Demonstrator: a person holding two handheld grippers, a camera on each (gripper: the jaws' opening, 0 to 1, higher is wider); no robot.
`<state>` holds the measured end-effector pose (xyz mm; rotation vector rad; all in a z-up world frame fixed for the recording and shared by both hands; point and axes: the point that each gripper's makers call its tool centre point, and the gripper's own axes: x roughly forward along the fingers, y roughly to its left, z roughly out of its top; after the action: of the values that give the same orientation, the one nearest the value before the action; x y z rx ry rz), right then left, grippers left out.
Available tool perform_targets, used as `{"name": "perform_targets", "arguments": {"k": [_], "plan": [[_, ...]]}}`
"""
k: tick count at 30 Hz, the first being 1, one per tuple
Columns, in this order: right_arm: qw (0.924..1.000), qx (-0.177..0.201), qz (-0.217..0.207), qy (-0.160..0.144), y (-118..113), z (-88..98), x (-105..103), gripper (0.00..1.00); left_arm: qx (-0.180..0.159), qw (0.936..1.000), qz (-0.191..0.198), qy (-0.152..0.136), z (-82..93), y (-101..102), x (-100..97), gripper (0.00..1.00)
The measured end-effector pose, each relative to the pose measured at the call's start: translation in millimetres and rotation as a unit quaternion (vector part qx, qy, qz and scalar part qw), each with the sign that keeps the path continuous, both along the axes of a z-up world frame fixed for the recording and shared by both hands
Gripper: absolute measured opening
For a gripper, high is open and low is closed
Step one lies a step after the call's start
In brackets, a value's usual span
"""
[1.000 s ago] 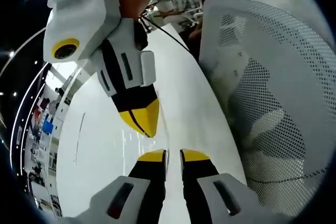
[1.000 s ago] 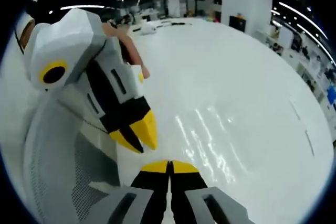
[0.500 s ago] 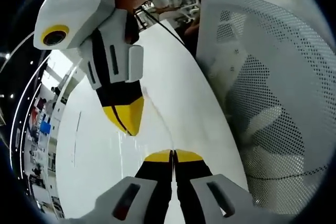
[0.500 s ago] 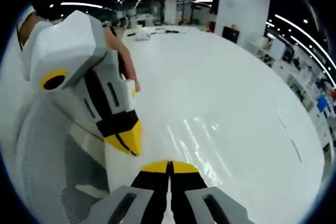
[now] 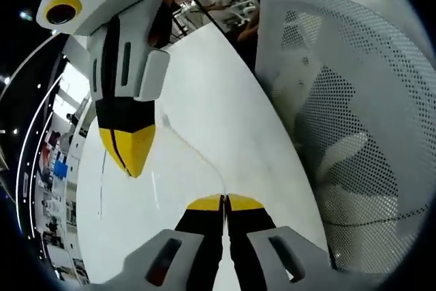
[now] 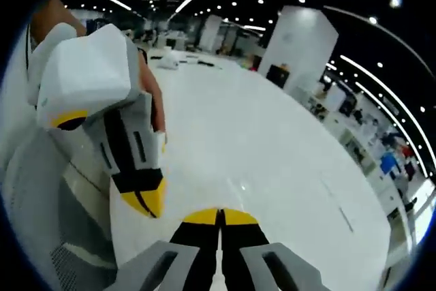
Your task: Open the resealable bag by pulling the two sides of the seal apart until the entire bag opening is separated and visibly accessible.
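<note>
we're holding our left yellow-tipped gripper [image 5: 225,202] clenched over the glossy white table [image 5: 225,114], right yellow-tipped gripper [image 6: 219,217] clenched too; a thin clear bag edge [image 5: 194,151] is stretching between them, beside the white mesh chair [image 5: 340,114].

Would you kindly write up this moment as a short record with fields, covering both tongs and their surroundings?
left tongs: jaws shut, low over the table
right tongs: jaws shut, tips pointing down at the table, close to the left tongs
surface: glossy white table
beside table: white mesh chair
thin line: faint, runs between the two tongs; may be a clear bag's edge, cannot tell
bag opening: too faint to judge
</note>
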<state>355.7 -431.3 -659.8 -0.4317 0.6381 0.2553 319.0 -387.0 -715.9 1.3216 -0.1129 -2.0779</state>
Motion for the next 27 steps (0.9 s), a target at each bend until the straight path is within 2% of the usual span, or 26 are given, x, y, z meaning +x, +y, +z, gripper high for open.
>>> {"name": "perform_targets", "arguments": {"k": [6, 12, 20, 23, 27], "plan": [[0.9989, -0.023, -0.013, -0.037, -6, 16.0, 4, 0.00, 0.000, 1.0000, -0.004, -0.008, 2.2, -3, -1.8, 0.00], [0.9978, -0.032, -0.026, -0.053, -8, 23.7, 6, 0.00, 0.004, 0.9999, -0.006, -0.009, 2.9, -2, -2.7, 0.00], [0.9975, -0.027, -0.041, -0.052, -10, 22.8, 6, 0.00, 0.003, 0.9998, 0.009, -0.016, 1.3, -2, 5.3, 0.00], [0.9975, -0.028, -0.041, -0.050, -8, 20.2, 7, 0.00, 0.000, 0.9995, 0.025, -0.020, 1.2, -4, 11.6, 0.00], [0.9976, -0.022, -0.048, -0.045, -7, 16.9, 8, 0.00, -0.006, 0.9983, 0.058, -0.001, 4.2, -6, 17.9, 0.00]]}}
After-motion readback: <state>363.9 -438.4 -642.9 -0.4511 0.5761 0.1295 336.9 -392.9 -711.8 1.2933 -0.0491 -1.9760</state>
